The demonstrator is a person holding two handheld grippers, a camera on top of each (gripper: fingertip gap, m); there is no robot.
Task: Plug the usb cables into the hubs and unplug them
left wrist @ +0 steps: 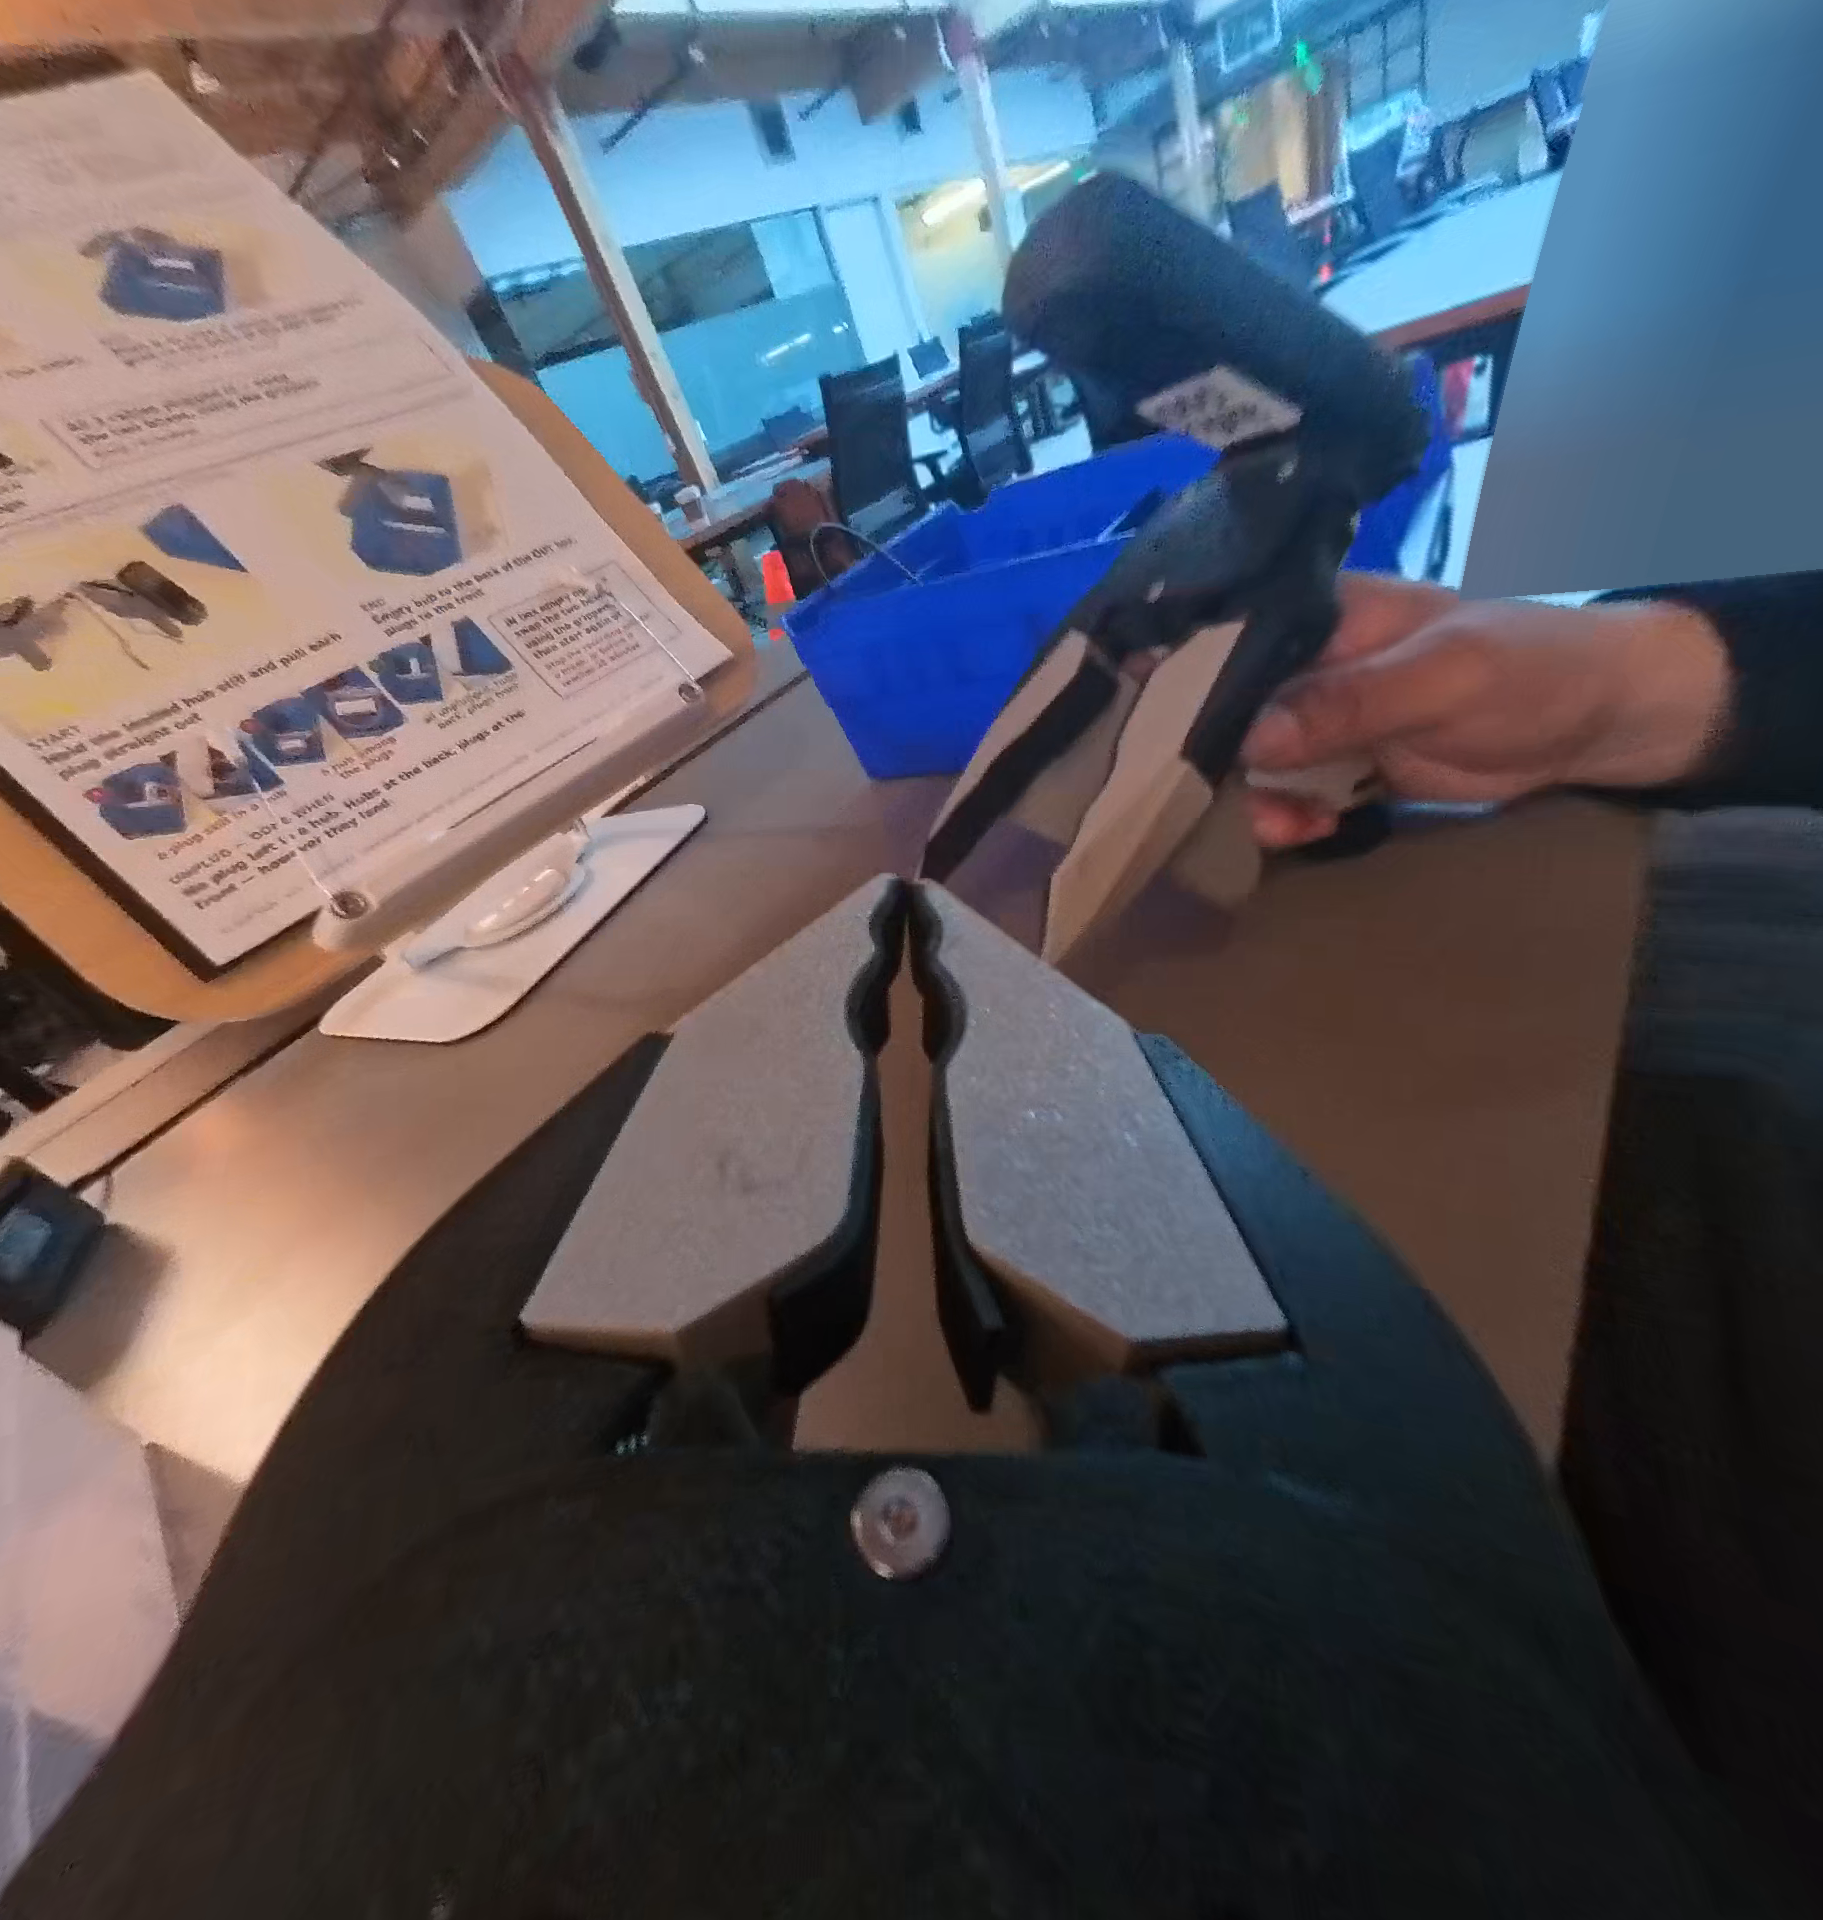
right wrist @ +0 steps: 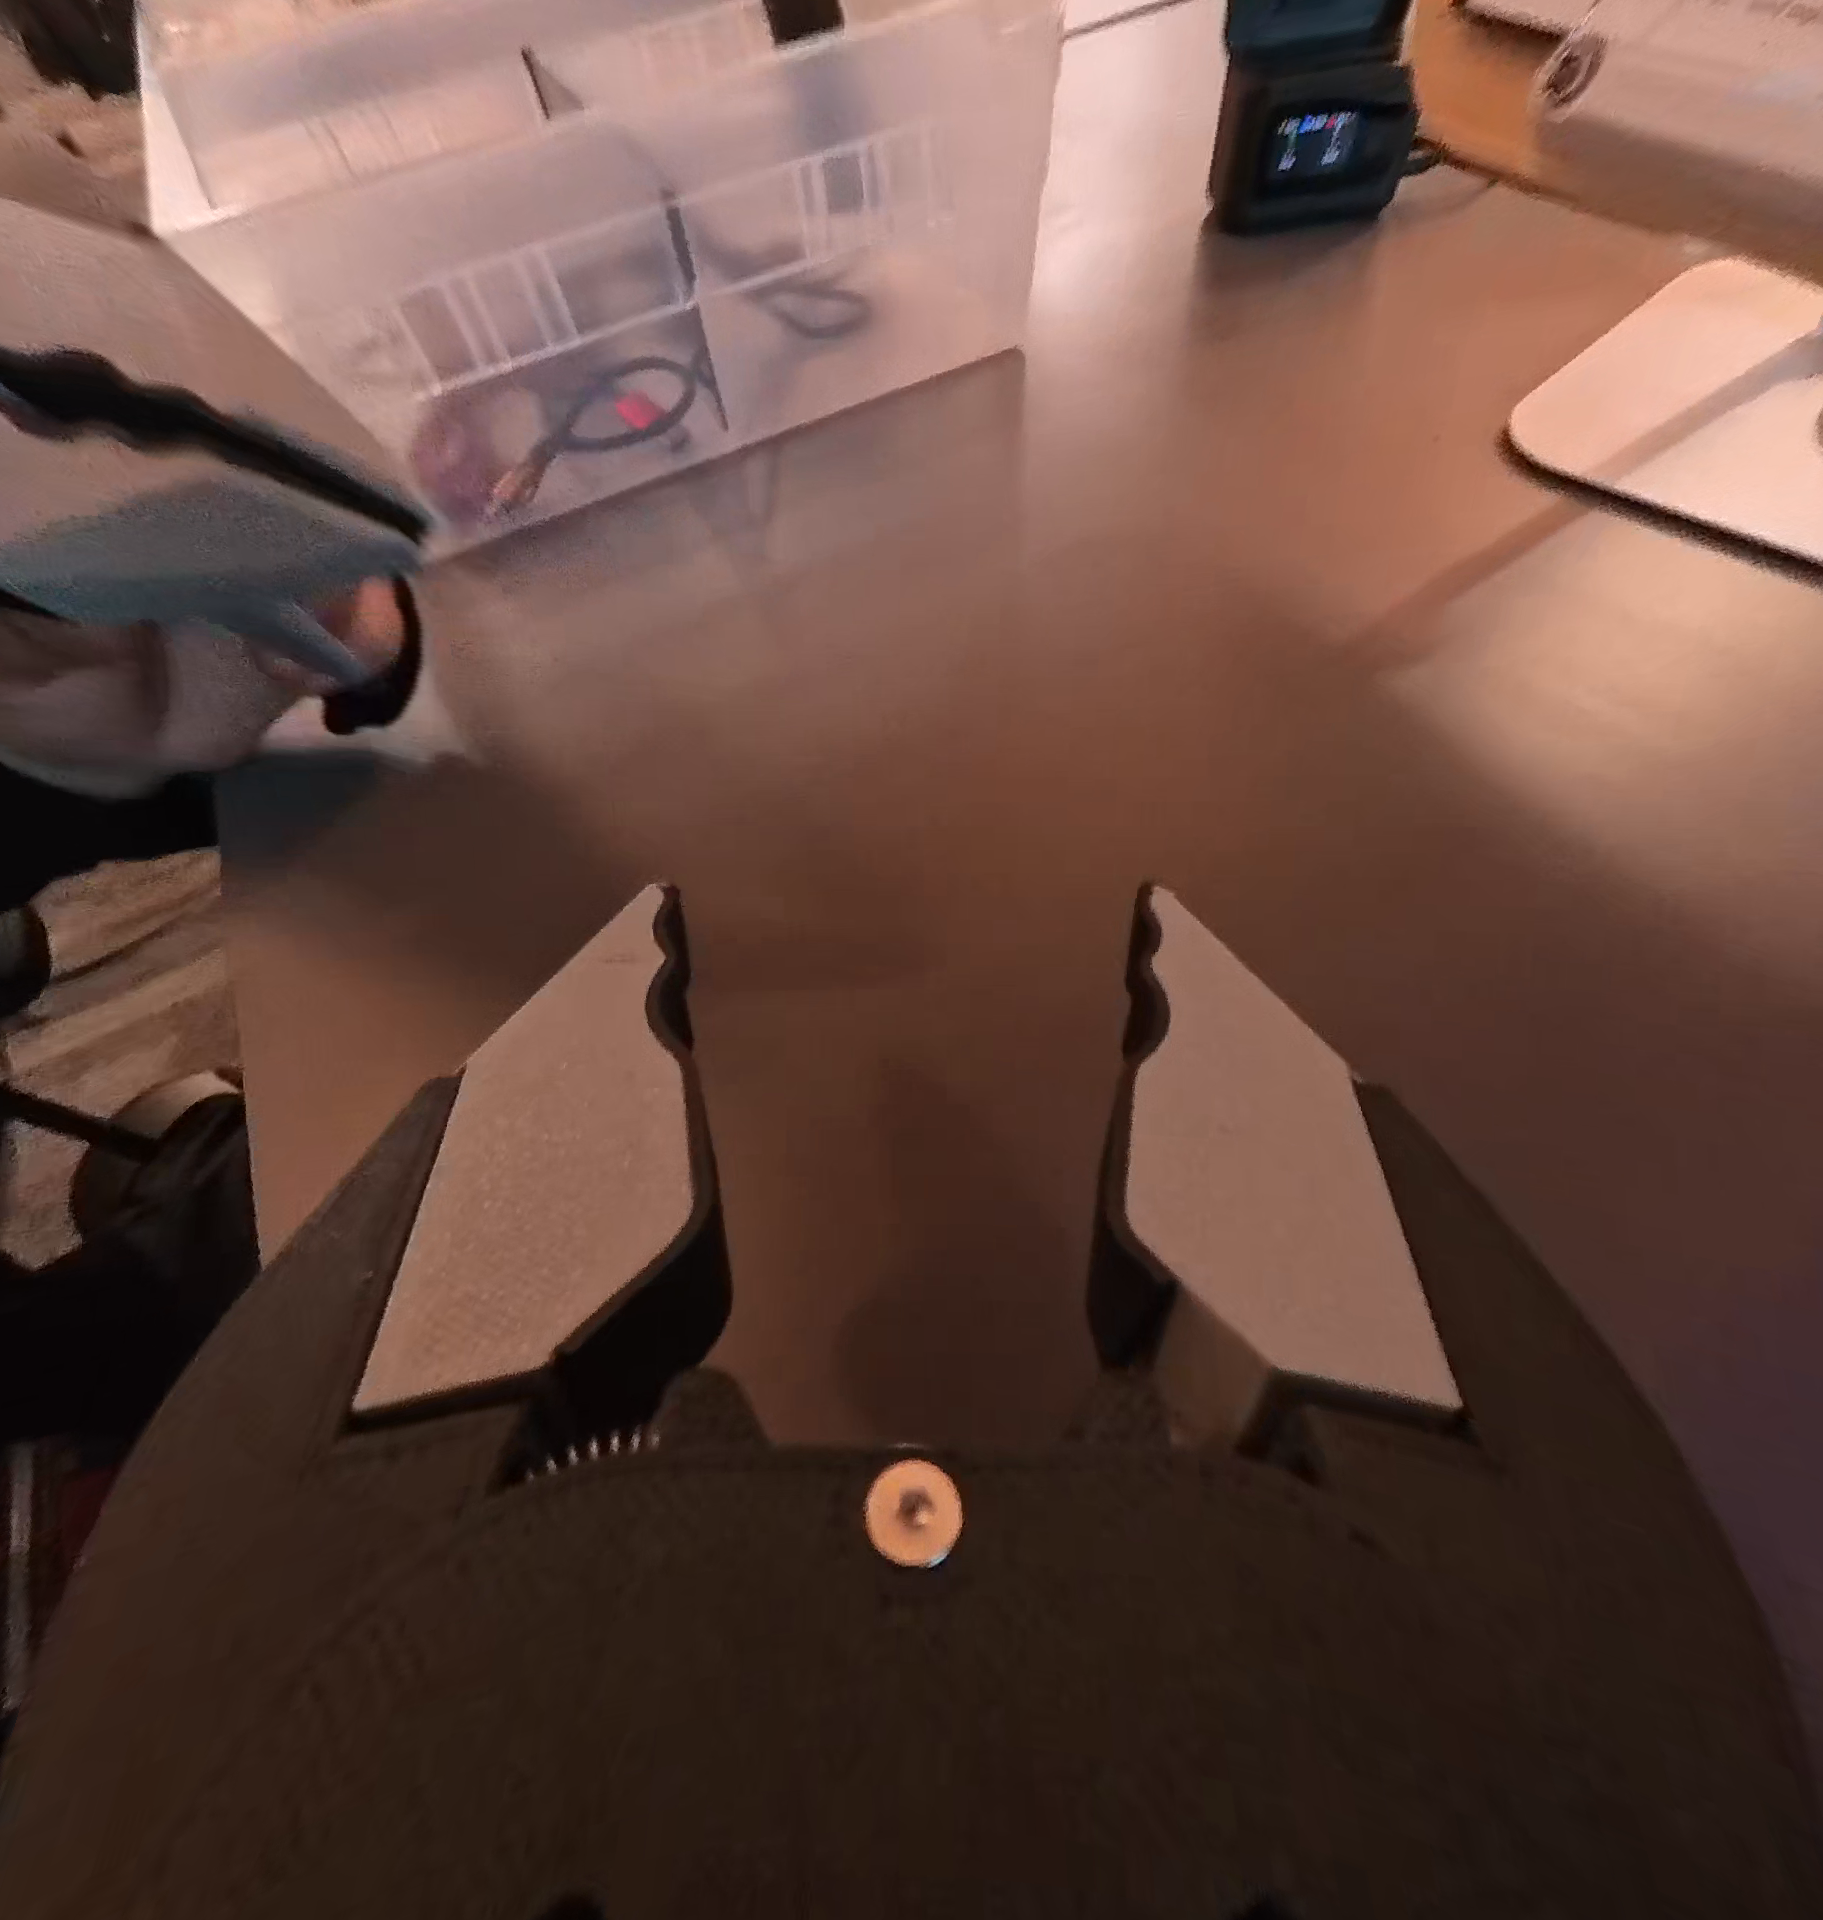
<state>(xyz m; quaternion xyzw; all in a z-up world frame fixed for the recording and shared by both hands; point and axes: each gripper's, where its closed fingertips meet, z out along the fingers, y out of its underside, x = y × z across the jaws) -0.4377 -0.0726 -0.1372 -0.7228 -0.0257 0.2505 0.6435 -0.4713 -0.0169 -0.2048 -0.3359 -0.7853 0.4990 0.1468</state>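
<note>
My left gripper (left wrist: 906,885) is shut with its pads touching and nothing between them, above the brown table (left wrist: 1354,1039). It also shows at the left edge of the right wrist view (right wrist: 263,520), blurred. My right gripper (right wrist: 905,894) is open and empty over the bare table (right wrist: 990,675). It shows in the left wrist view (left wrist: 1000,883), held by a hand (left wrist: 1489,707), with its fingers spread and pointing down at the table. No hub or loose cable shows near either gripper.
A blue bin (left wrist: 938,634) stands behind the right gripper. An instruction sheet on a white stand (left wrist: 263,540) is at the left. A clear plastic organiser box (right wrist: 595,260) holds cables (right wrist: 616,416). A small black device with a screen (right wrist: 1312,135) sits far right.
</note>
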